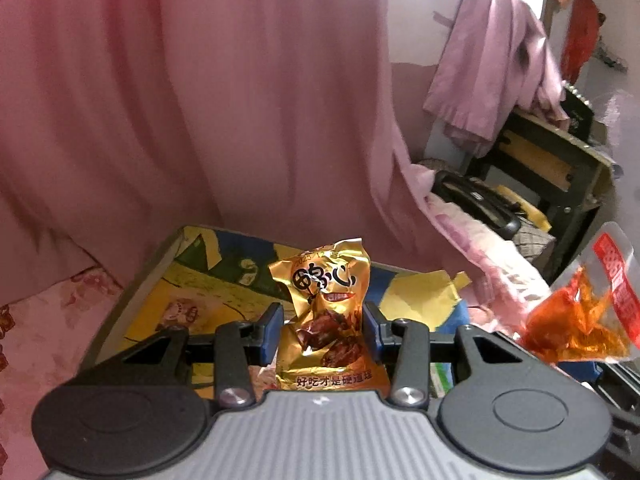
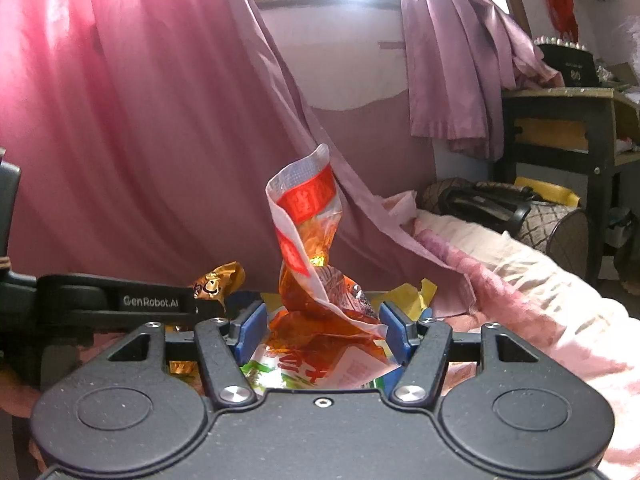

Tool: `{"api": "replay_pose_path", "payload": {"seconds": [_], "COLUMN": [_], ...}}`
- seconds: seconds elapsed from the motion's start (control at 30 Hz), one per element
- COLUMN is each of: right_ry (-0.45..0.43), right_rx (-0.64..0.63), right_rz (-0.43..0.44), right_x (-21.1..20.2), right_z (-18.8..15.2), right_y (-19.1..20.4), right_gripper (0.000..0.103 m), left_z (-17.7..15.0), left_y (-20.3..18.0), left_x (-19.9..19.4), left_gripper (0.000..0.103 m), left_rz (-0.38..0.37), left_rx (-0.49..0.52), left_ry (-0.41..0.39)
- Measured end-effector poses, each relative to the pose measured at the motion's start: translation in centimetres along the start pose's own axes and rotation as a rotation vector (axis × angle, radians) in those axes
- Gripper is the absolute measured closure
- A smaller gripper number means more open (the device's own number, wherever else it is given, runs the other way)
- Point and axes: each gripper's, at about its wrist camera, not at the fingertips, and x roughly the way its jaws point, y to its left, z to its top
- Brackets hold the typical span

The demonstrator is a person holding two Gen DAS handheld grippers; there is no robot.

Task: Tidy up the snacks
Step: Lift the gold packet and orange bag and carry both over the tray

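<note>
snacks: two packets in play, one per hand. gold foil packet (image 1: 326,312) sits upright between the blue pads of the left hand-held gripper (image 1: 323,330), pads pressed against both sides of it, so held; it hangs above a small worktop (image 1: 132,280) with a yellow-blue printed top, pink curtain (image 1: 200,100) behind. right hand-held gripper (image 2: 322,336) is clamped on the crumpled base of a red-orange clear packet (image 2: 310,240), whose twisted top leans up and left; a green-white packet (image 2: 276,368) lies under the jaws, touching or not i cannot tell. judgement: both are mid-carry. to do it well, keep the grip low on the foil, avoid crushing the contents, set each down flat, one hand at a time, and release only once the packet rests. count: gold packets one, red-orange one, green-white one, hand-held grippers two, worktop one. destination container not visible.
</note>
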Motion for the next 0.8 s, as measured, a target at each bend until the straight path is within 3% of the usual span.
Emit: {"api": "replay_pose_path", "payload": {"seconds": [0.4,0.8], "right_ry": [0.109,0.212], "right_rx": [-0.021,-0.04], "right_rz": [-0.02,-0.007], "right_x": [4.8,9.1], "right_z": [-1.3,-3.2], "right_y": [0.5,1.3], "right_gripper": [0.039,0.039], "left_z": [0.6,0.4], "left_y": [2.5,3.5], "left_x": [4.2,6.5], "left_gripper": [0.057,0.056], "left_rz": [0.115,0.161], "left_rx": [0.022,0.003], "left_ry": [0.123,0.218]}}
